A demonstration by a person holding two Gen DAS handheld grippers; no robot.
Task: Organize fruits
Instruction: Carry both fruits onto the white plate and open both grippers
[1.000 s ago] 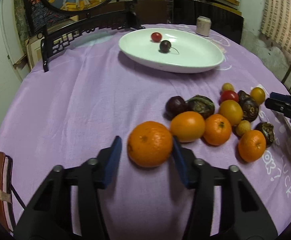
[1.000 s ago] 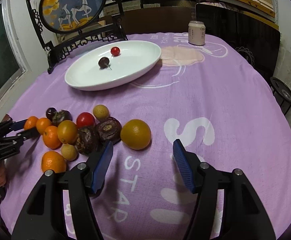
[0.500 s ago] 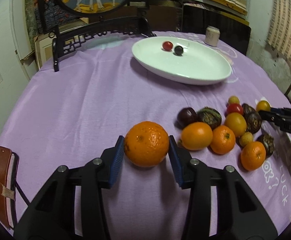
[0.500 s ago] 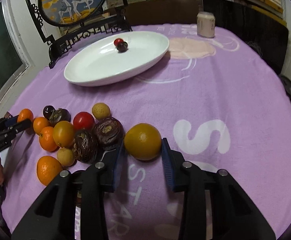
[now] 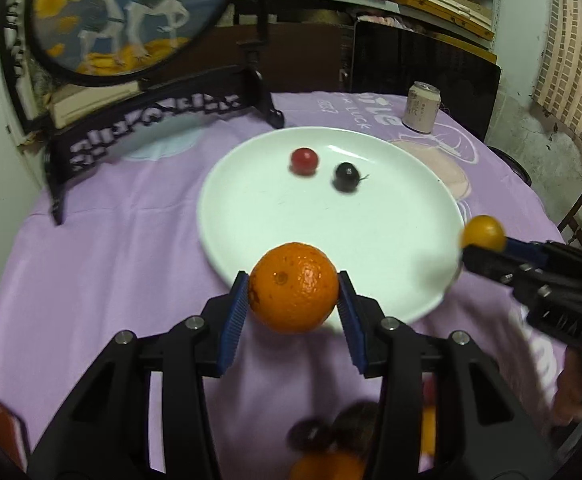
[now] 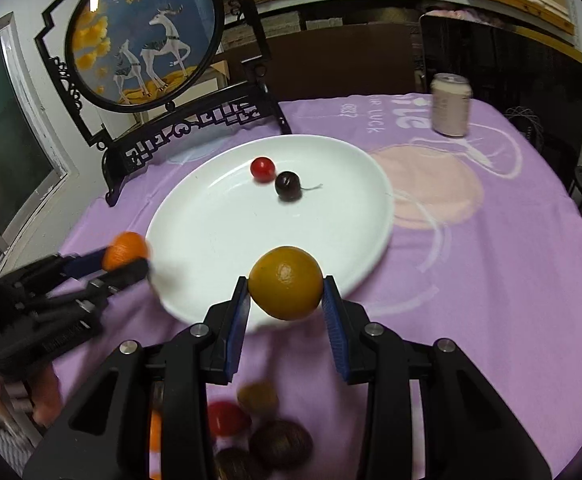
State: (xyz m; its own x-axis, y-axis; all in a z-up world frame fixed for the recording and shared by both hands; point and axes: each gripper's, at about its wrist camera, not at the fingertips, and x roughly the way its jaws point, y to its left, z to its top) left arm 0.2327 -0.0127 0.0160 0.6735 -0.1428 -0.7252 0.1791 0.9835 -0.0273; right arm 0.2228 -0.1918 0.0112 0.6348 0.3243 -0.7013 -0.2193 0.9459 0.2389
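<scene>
Fruits are on their way to the plate: a round, dimpled bright orange (image 5: 294, 287) sits clenched between the blue pads of the left gripper (image 5: 293, 304), and a smoother yellow-orange citrus (image 6: 286, 283) is pinched the same way in the right gripper (image 6: 286, 300). A second ago both lay on the purple printed tablecloth (image 6: 491, 264) among the pile, with the right tongs still spread; now each is lifted off the cloth and hangs at the near rim of the wide white ceramic plate (image 5: 251, 240), so two pieces look ready to set down beside the small red tomato (image 5: 304, 160) and dark stemmed cherry (image 5: 346, 175) already there. The right view shows blurred leftover fruit (image 6: 267, 432) below the tongs, probably a red one and some dark wrinkled ones; the left view shows little of that heap.
</scene>
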